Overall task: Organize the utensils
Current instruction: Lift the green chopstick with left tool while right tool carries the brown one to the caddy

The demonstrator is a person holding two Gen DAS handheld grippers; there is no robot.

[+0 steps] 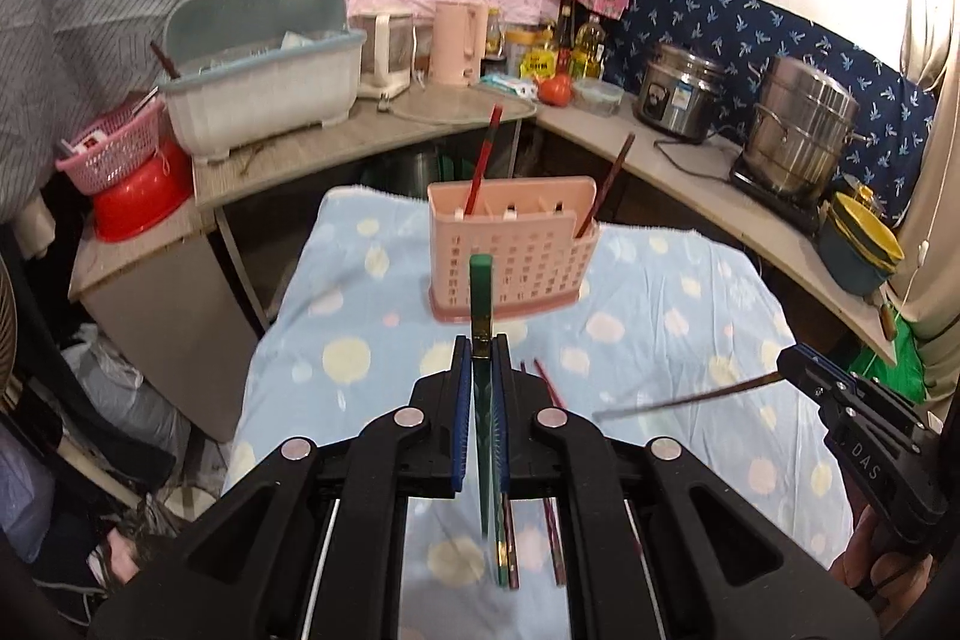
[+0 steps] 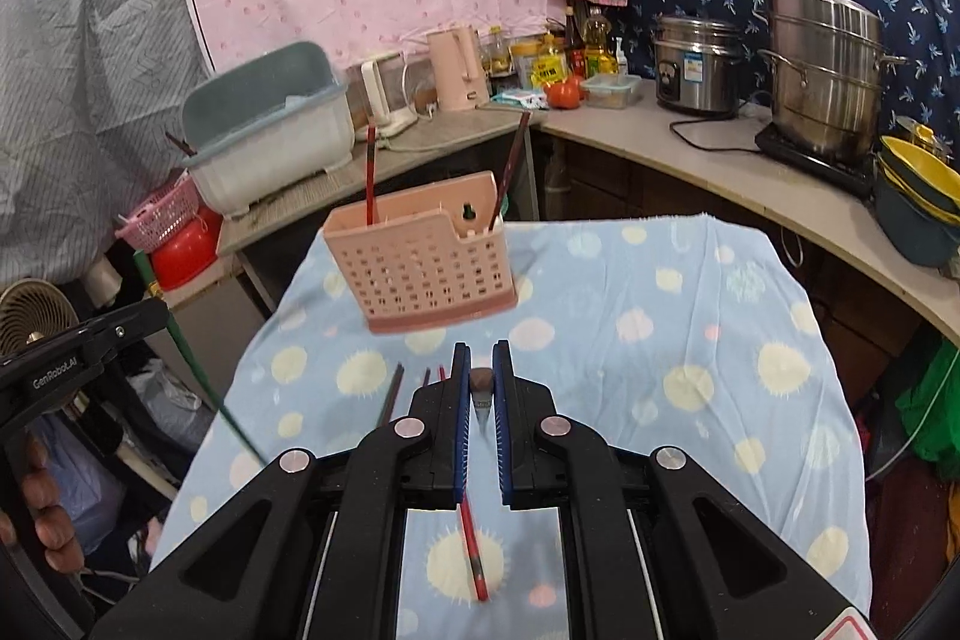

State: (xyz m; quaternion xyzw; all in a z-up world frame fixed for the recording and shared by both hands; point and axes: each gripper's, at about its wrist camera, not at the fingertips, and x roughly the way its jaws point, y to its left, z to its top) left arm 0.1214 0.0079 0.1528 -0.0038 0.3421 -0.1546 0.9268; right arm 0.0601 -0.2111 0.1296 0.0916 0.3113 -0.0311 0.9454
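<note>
A pink slotted utensil holder (image 1: pixel 510 256) (image 2: pixel 420 262) stands on the blue dotted cloth (image 1: pixel 660 316) (image 2: pixel 630 340), with a red chopstick (image 1: pixel 483 160) and a brown chopstick (image 1: pixel 612 178) upright in it. My left gripper (image 1: pixel 482 343) is shut on a green chopstick (image 1: pixel 480 286), raised in front of the holder. In the right wrist view it enters at the left edge (image 2: pixel 141 316). My right gripper (image 2: pixel 481 358) (image 1: pixel 792 361) is shut on a dark brown chopstick (image 2: pixel 481 381) (image 1: pixel 678 400). Several loose chopsticks (image 1: pixel 549 388) (image 2: pixel 393 394), one of them red (image 2: pixel 471 550), lie on the cloth below.
An L-shaped counter (image 2: pixel 690 148) behind holds a dish bin (image 1: pixel 264 94), pink kettle (image 1: pixel 459 40), bottles, a rice cooker (image 2: pixel 696 64), a steamer pot (image 2: pixel 828 76) and stacked bowls (image 2: pixel 918 196). A pink basket (image 1: pixel 111 148) sits on a red basin at left. A fan (image 2: pixel 33 316) stands by the table.
</note>
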